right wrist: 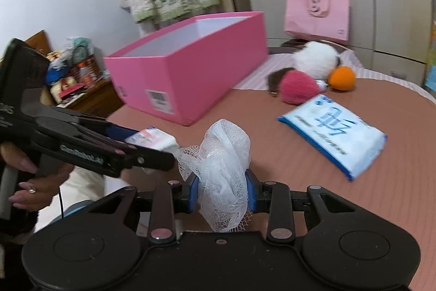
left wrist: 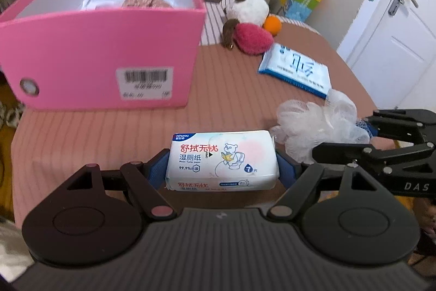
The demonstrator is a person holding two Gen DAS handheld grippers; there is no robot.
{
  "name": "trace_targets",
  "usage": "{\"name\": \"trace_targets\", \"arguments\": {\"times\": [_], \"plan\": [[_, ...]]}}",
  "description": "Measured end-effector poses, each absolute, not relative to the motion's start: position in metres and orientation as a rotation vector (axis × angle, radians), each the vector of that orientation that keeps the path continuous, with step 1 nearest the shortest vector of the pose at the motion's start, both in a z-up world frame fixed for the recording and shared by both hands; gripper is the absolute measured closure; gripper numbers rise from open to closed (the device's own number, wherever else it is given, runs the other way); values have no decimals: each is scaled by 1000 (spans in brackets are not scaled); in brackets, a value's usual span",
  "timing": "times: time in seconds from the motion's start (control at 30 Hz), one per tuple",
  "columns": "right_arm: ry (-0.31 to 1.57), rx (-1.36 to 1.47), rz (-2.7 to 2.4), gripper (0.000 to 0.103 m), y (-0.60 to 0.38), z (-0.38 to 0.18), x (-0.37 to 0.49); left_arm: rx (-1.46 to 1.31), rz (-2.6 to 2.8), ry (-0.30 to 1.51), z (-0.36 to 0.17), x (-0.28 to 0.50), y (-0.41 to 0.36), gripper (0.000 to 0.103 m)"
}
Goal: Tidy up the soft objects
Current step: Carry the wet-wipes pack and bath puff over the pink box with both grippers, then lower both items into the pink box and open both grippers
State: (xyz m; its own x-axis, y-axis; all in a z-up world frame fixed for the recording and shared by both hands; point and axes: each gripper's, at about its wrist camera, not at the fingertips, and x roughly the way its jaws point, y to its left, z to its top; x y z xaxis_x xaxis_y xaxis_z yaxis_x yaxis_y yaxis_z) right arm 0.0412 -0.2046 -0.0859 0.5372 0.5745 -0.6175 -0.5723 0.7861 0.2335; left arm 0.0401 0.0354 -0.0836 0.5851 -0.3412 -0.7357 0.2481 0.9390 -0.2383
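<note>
My left tool [left wrist: 222, 162] grips the wet-wipe pack [left wrist: 221, 158] above the bed [left wrist: 226, 89], near the pink box [left wrist: 100, 56] | my right tool [right wrist: 222, 191] is clenched on the white mesh sponge [right wrist: 223, 168] | blue tissue pack [right wrist: 335, 132] lies on the bed.

box [left wrist: 103, 51]: on bed [left wrist: 218, 89], left
plush toys [left wrist: 250, 18]: behind, right of box
tissue pack [left wrist: 295, 68]: before the toys

Both grippers are built from matte black linkage arms with round silver pivot screws and blue pads; white lettering, possibly "DAS", is printed on the right gripper [left wrist: 365, 132], and the left gripper [left wrist: 222, 165] looks the same.
</note>
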Motion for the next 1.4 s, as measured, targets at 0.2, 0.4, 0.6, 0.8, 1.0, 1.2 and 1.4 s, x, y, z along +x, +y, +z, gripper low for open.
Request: {"name": "trace_targets", "arguments": {"times": [0.2, 0.4, 0.6, 0.8, 1.0, 1.2, 1.4], "plan": [[751, -11, 773, 64, -178, -70, 38, -120, -347, 891, -72, 34, 61, 24], [731, -16, 826, 63, -151, -55, 45, -96, -320, 862, -51, 29, 87, 24], [688, -16, 842, 62, -129, -39, 58, -72, -289, 789, -26, 32, 113, 24], [638, -8, 843, 62, -113, -18, 73, -92, -259, 729, -10, 39, 130, 24], [582, -12, 834, 61, -103, 8, 91, -82, -274, 647, 14, 52, 136, 23], [507, -42, 780, 59, -93, 19, 108, -89, -238, 642, 17, 98, 148, 23], [493, -84, 772, 59, -82, 22, 135, -55, -207, 660, 15, 144, 148, 23]]}}
